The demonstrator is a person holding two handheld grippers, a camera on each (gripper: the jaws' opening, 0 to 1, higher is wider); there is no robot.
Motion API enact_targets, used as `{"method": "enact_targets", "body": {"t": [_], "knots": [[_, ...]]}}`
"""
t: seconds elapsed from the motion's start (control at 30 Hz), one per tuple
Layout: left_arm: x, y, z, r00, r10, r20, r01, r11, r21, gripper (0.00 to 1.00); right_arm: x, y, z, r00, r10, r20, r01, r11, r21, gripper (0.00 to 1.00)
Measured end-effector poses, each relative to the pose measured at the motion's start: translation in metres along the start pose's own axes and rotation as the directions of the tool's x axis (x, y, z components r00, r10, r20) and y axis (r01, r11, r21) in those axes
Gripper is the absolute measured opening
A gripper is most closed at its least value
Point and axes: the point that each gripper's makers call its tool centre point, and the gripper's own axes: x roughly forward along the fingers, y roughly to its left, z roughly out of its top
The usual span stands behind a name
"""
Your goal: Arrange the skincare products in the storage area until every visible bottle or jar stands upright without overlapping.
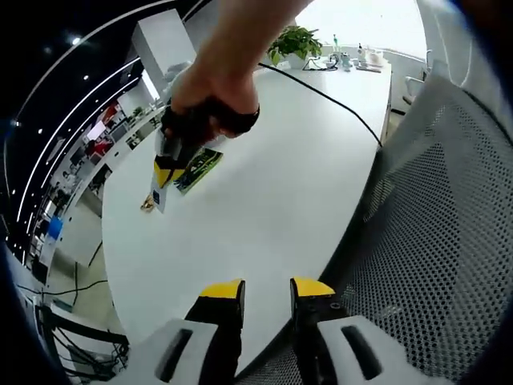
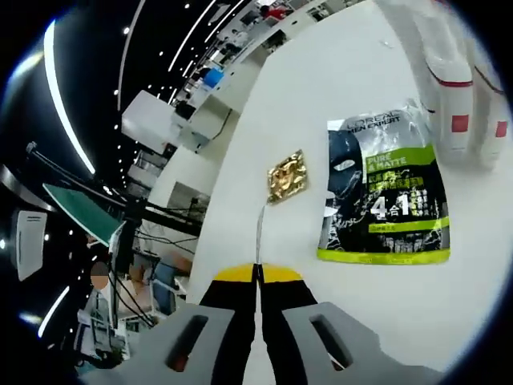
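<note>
My right gripper [image 2: 258,277] is shut on a thin white sachet [image 2: 258,233], seen edge-on just above the white table [image 2: 321,305]. Past it lie a small gold sachet [image 2: 287,176] and a flat green-and-black face-care packet [image 2: 385,192]. Two white tubes with red bands [image 2: 449,72] sit at the far right, beyond the packet. In the left gripper view, a hand holds that right gripper [image 1: 170,164] with the white sachet [image 1: 158,195] hanging from it, over the packet [image 1: 199,170] and next to the gold sachet [image 1: 148,205]. My left gripper [image 1: 267,293] is open near the table's edge, holding nothing.
A grey mesh chair [image 1: 449,224] stands close on the right of the left gripper view. A black cable [image 1: 337,104] runs across the table [image 1: 272,184] to a potted plant [image 1: 296,40] and small bottles [image 1: 345,58] at the far end. An office floor lies beyond the table edge.
</note>
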Motion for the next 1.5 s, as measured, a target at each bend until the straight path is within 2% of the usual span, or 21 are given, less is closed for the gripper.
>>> {"method": "enact_targets", "body": {"t": [0.27,0.57,0.7,0.9,1.3,1.5], "knots": [[0.0,0.001,-0.002,1.0,0.002,-0.008,-0.002,1.0,-0.011,0.23,0.017,-0.01,0.001,0.999,-0.019,-0.046,0.02,0.999,0.028,0.0],[0.001,0.002,-0.006,1.0,0.004,-0.027,-0.004,1.0,-0.017,0.22,0.024,-0.022,0.006,0.998,-0.054,-0.038,0.057,0.995,0.083,0.01],[0.001,0.002,-0.008,0.999,0.005,-0.039,-0.006,1.0,-0.022,0.21,0.025,-0.025,0.011,0.998,-0.055,-0.012,0.056,0.986,0.155,0.01],[0.001,0.003,-0.009,0.999,0.009,-0.046,-0.01,1.0,-0.025,0.21,0.027,-0.029,0.01,0.998,-0.061,-0.022,0.064,0.981,0.183,0.02],[0.001,0.003,-0.011,0.998,0.009,-0.058,-0.011,1.0,-0.027,0.21,0.024,-0.034,0.008,0.995,-0.097,-0.019,0.099,0.984,0.151,0.06],[0.001,0.003,-0.011,0.998,0.008,-0.059,-0.009,1.0,-0.026,0.2,0.021,-0.036,0.016,0.995,-0.095,-0.004,0.094,0.983,0.155,0.09]]}}
